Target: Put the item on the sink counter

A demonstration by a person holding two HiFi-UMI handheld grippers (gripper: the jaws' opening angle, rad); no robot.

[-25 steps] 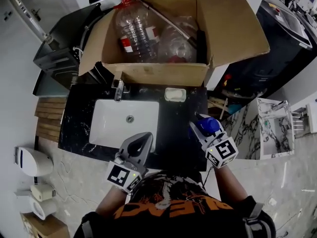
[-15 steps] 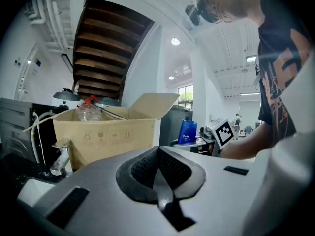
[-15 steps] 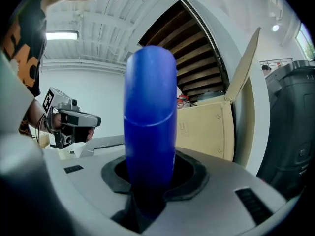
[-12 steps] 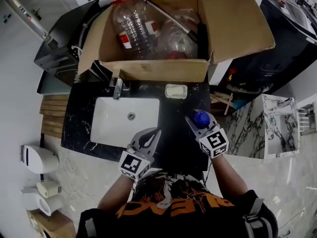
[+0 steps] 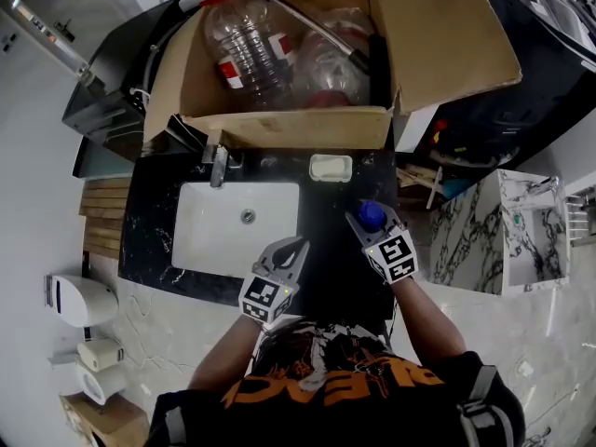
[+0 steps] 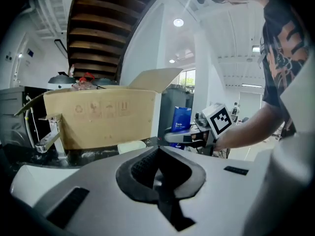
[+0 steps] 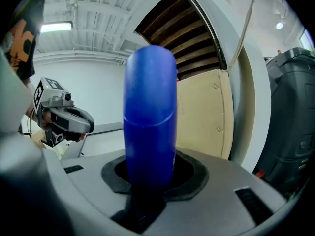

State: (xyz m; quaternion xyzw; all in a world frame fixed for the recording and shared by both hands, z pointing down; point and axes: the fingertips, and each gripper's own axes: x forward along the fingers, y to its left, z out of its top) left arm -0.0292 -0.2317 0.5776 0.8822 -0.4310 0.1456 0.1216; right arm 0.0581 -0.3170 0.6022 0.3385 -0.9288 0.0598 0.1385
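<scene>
- Over the right part of the sink counter (image 5: 328,250), between the white basin (image 5: 209,236) and the counter's right edge, the right gripper (image 5: 374,225) held the blue bottle (image 7: 150,107) upright.
- Its jaws stood only a little apart and pressed on the lower part of the bottle. The rounded cap pointed up, away from the gripper.
- From where I stood I could not tell if the bottom of the bottle touched the black stone or hung just above it.
- The left gripper (image 5: 294,247) hovered near the front edge of the counter, just beside the basin's front right corner. Its jaws were together and had nothing between them.
- At the back edge, a soap dish (image 5: 331,168) lay behind the bottle, and the faucet (image 5: 220,164) stood behind the basin. A cardboard box (image 5: 279,127) with clear plastic bottles in it stood further back.
- To my judgement, the step in hand was the placing itself: the bottle was carried to its place and not yet let go.
- The next move would call for lowering it straight down until the base sat flat. Then the jaws should open gently and draw back without tipping it, because the bottle looked tall and narrow.
</scene>
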